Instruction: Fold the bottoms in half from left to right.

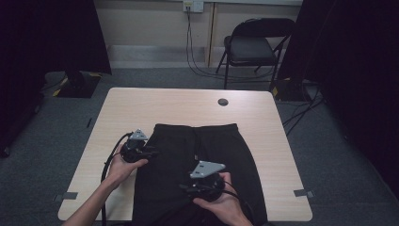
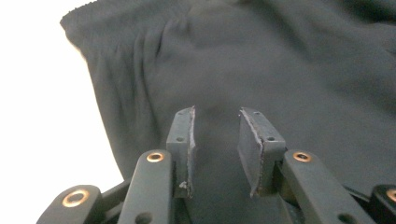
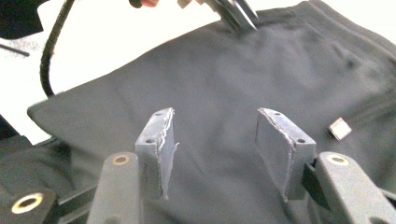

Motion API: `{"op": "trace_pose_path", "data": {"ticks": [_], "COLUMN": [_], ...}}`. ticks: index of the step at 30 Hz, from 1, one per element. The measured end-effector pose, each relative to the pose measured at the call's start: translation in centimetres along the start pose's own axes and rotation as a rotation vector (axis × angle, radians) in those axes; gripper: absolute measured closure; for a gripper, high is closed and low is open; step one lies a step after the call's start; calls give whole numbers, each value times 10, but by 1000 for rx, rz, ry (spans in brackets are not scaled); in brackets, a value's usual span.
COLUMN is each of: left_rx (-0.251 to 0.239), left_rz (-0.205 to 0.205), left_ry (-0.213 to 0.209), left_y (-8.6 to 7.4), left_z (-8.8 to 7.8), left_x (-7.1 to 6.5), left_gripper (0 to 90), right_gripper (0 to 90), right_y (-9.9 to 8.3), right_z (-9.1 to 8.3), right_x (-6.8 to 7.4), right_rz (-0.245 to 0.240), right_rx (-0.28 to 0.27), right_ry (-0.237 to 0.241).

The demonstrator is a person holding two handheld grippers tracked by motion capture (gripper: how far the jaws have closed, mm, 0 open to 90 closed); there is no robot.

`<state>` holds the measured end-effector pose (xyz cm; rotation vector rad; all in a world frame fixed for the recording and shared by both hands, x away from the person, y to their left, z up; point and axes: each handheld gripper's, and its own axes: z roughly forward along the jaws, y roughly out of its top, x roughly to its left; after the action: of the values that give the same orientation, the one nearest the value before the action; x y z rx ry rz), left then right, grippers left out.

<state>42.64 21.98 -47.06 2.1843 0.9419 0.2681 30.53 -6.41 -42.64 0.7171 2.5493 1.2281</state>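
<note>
A black garment with an elastic waistband [image 1: 221, 146] lies flat on the light wooden table [image 1: 141, 103], its waistband toward the far side. At the garment's left edge my left gripper [image 1: 149, 151] points in over the cloth. Its jaws [image 2: 215, 112] stand apart over the dark fabric [image 2: 280, 60], and nothing is between the pads. My right gripper [image 1: 184, 187] hovers over the near middle of the garment. It is open [image 3: 212, 112] above the cloth [image 3: 224, 70], holding nothing. A pale drawstring tip [image 3: 339, 128] lies right of its jaws. The left gripper [image 3: 236, 16] shows farther off.
A round cable grommet [image 1: 223, 102] sits near the table's far edge. A black folding chair [image 1: 254, 47] stands behind the table, with cables on the floor beside it. Bare tabletop lies left and right of the garment.
</note>
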Motion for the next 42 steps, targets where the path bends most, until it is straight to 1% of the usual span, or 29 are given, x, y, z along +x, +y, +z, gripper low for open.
{"op": "trace_pose_path", "data": {"ticks": [1, 2, 3, 4, 5, 6, 7, 8, 9, 11, 12, 13, 15, 16, 18, 19, 21, 23, 26, 27, 29, 30, 31, 32, 34, 35, 36, 40, 42], "left_rx": [26, 10, 34, 34, 30, 30, 23, 22, 21, 14, 16, 15, 18, 18, 21, 21, 21, 21, 20, 18, 18, 19, 21, 21, 22, 23, 22, 21, -11], "left_rz": [-8, -14, -14, -14, 10, 10, 26, 51, 39, 40, 48, 45, 39, 39, 44, 42, 45, 45, 42, 41, 39, 36, 39, 39, 32, 35, 15, 16, 1], "left_ry": [16, 5, 9, 9, 20, 20, 46, 58, 58, 62, 64, 62, 61, 61, 63, 62, 65, 65, 62, 62, 62, 59, 57, 57, 51, 47, 31, 30, 36], "left_y": [-2, -8, -11, -11, -13, -13, -14, -14, -14, -15, -15, -15, -14, -14, -14, -14, -14, -14, -14, -14, -14, -14, -14, -14, -14, -13, -13, -13, -12], "left_z": [3, 8, 11, 11, 11, 11, 12, 12, 12, 13, 12, 12, 13, 13, 13, 13, 13, 13, 12, 13, 13, 12, 12, 12, 12, 12, 12, 11, 7], "left_x": [0, 0, -1, -1, -4, -4, -7, -9, -10, -10, -10, -10, -10, -10, -9, -10, -9, -9, -9, -9, -9, -9, -9, -9, -8, -8, -8, -6, -5], "left_gripper": [667, 672, 676, 667, 661, 658, 658, 658, 657, 657, 657, 657, 657, 657, 657, 657, 658, 658, 657, 657, 657, 657, 657, 651, 644, 621, 616, 606, 605], "right_gripper": [474, 449, 439, 439, 436, 436, 433, 432, 438, 440, 440, 459, 470, 470, 485, 487, 478, 454, 419, 389, 394, 417, 497, 497, 690, 815, 839, 883, 885], "right_y": [0, 5, 12, 15, 17, 17, 22, 23, 25, 27, 27, 29, 30, 30, 29, 29, 29, 29, 30, 28, 27, 25, 24, 24, 25, 25, 25, 21, 19], "right_z": [0, 6, 23, 31, 39, 39, 55, 61, 67, 79, 79, 89, 100, 100, 116, 119, 128, 134, 140, 145, 147, 147, 147, 147, 145, 144, 143, 133, 124], "right_x": [0, 4, 10, 13, 16, 16, 23, 25, 29, 37, 37, 45, 53, 53, 65, 68, 75, 79, 83, 86, 88, 91, 92, 92, 89, 85, 84, 76, 71], "right_rz": [0, -12, -14, -11, -11, -11, -13, -17, -23, -46, -46, -58, -75, -75, -59, -64, -98, -88, -106, -117, -127, -144, -152, -152, -153, -151, -146, -103, -93], "right_rx": [0, 7, 26, 23, 25, 25, 28, 27, 31, 42, 42, 43, 57, 57, 58, 61, 75, 71, 74, 95, 98, 86, 85, 85, 82, 85, 88, 54, 35], "right_ry": [0, -1, 38, 53, 64, 64, 99, 103, 117, 134, 134, 168, 190, 190, 233, 243, 234, 254, 245, 219, 207, 183, 167, 167, 161, 165, 162, 164, 153]}}
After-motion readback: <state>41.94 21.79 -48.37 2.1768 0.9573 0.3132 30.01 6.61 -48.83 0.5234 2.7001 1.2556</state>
